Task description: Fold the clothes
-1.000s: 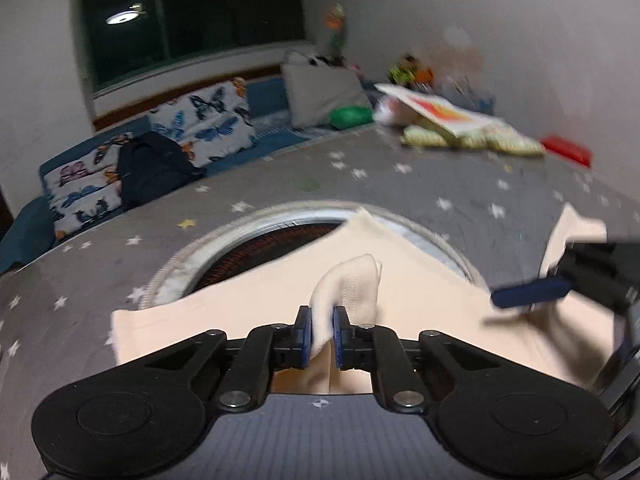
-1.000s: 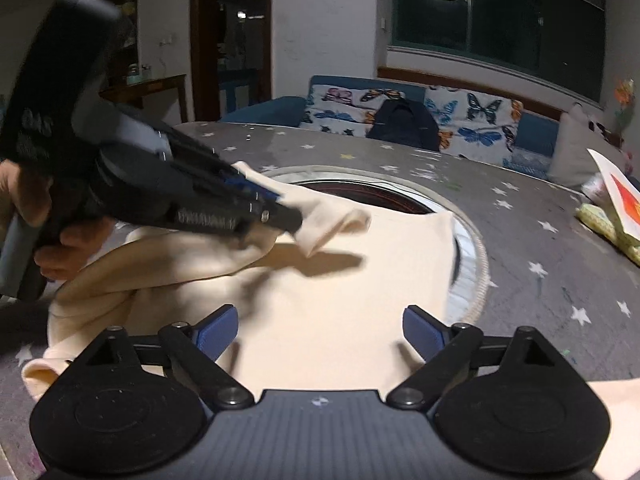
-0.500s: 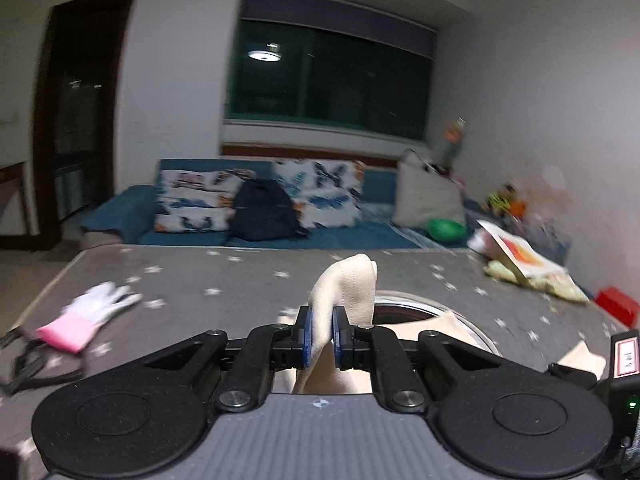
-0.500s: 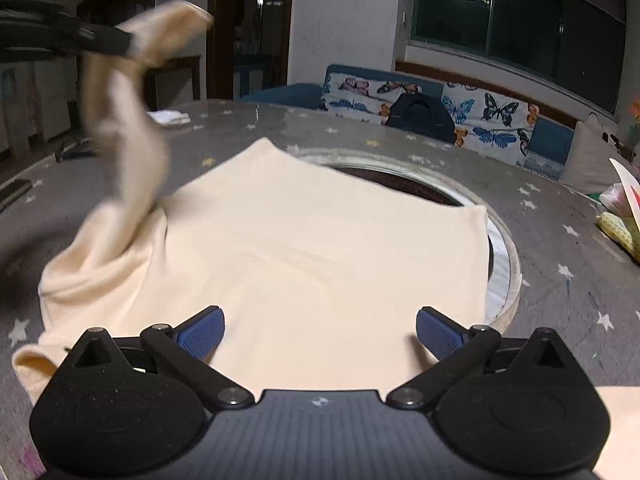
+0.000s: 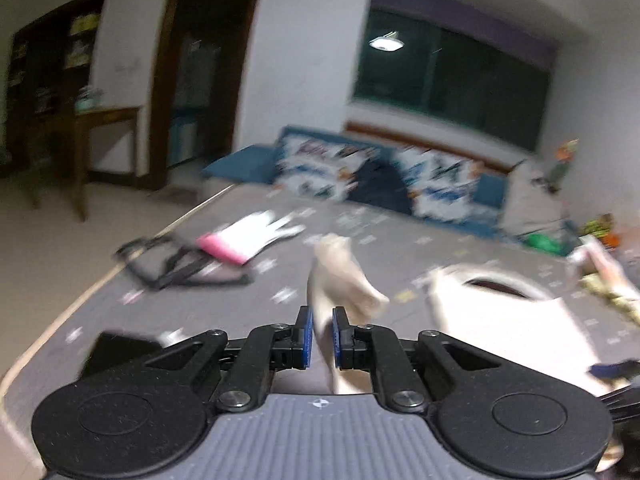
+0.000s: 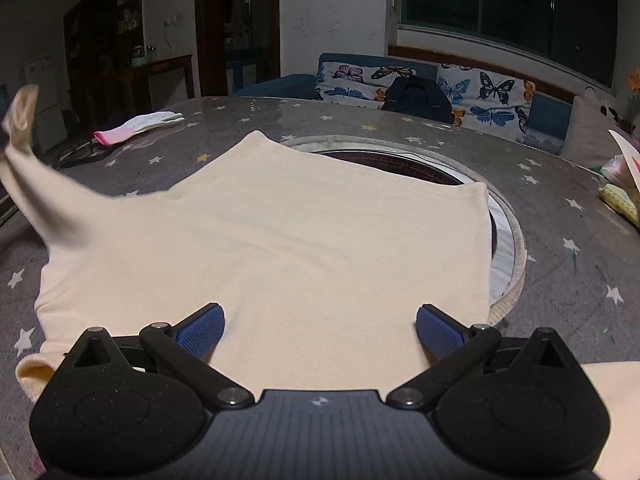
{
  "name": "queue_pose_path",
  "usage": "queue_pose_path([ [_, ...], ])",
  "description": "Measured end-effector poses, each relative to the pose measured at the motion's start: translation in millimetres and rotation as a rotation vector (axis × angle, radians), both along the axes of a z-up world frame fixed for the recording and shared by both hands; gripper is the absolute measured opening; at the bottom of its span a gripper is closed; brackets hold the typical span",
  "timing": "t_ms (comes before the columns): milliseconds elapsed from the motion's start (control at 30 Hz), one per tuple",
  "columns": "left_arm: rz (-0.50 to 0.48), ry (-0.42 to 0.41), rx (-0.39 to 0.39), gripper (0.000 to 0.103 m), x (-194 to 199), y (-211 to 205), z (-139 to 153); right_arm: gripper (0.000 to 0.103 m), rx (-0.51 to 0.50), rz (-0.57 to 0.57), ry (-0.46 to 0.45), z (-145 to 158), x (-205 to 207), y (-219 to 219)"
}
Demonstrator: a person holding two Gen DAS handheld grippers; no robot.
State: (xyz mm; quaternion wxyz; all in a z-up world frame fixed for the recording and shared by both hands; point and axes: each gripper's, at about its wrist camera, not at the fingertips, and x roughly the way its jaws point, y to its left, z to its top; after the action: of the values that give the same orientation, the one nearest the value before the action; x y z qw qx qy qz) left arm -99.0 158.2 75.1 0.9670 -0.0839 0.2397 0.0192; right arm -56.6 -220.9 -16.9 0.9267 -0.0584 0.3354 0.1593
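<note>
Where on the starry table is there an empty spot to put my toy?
Bare starry cloth lies between the cream shirt and the white-and-pink glove, and along the far table edge before the sofa. The right edge is crowded with papers; straps lie beside the glove.

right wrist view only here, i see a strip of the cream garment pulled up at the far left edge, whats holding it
Observer: The left gripper is shut on that sleeve end; the cloth sticks up between its blue pads.
Operator: anything on the table near it i could snag
Observer: Beside the white and pink glove there is a black strap-like tangle on the table, clearer in the left wrist view. What it is I cannot tell; the picture is blurred.
Operator: can you see my gripper from there
Observer: Only a blue fingertip at the right edge, over the cream garment. The right gripper is open, with nothing pressed between its pads.
</note>
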Motion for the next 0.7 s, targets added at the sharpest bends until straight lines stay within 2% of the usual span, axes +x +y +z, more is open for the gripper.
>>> queue_pose_path([
  [133,0.108,0.065,0.018,0.012,5,22,-20,0.103,0.002,0.000,-0.001,0,0,0],
  [200,0.113,0.092,-0.016,0.013,2,32,-26,0.103,0.003,-0.001,-0.001,0,1,0],
  [267,0.084,0.085,-0.015,0.017,-6,28,-22,0.103,0.004,-0.001,-0.001,0,1,0],
  [300,0.069,0.081,-0.014,0.023,-10,26,-21,0.103,0.003,-0.001,-0.001,0,1,0],
  [333,0.055,0.077,0.008,0.035,-11,20,-20,0.103,0.003,0.000,-0.001,0,1,0],
  [400,0.036,0.074,0.039,0.050,-9,9,-21,0.103,0.003,0.000,-0.001,0,1,0],
  [433,0.030,0.078,0.049,0.051,-7,5,-22,0.103,0.003,0.000,-0.001,0,1,0],
  [567,-0.016,0.119,0.055,0.051,9,-9,-35,0.103,0.003,0.002,0.004,0,2,0],
  [633,-0.031,0.124,0.113,0.051,13,-19,-40,0.103,-0.020,0.012,0.021,4,3,4],
  [700,-0.039,0.125,0.157,0.050,17,-25,-44,0.101,0.005,0.046,0.023,15,-3,9],
])
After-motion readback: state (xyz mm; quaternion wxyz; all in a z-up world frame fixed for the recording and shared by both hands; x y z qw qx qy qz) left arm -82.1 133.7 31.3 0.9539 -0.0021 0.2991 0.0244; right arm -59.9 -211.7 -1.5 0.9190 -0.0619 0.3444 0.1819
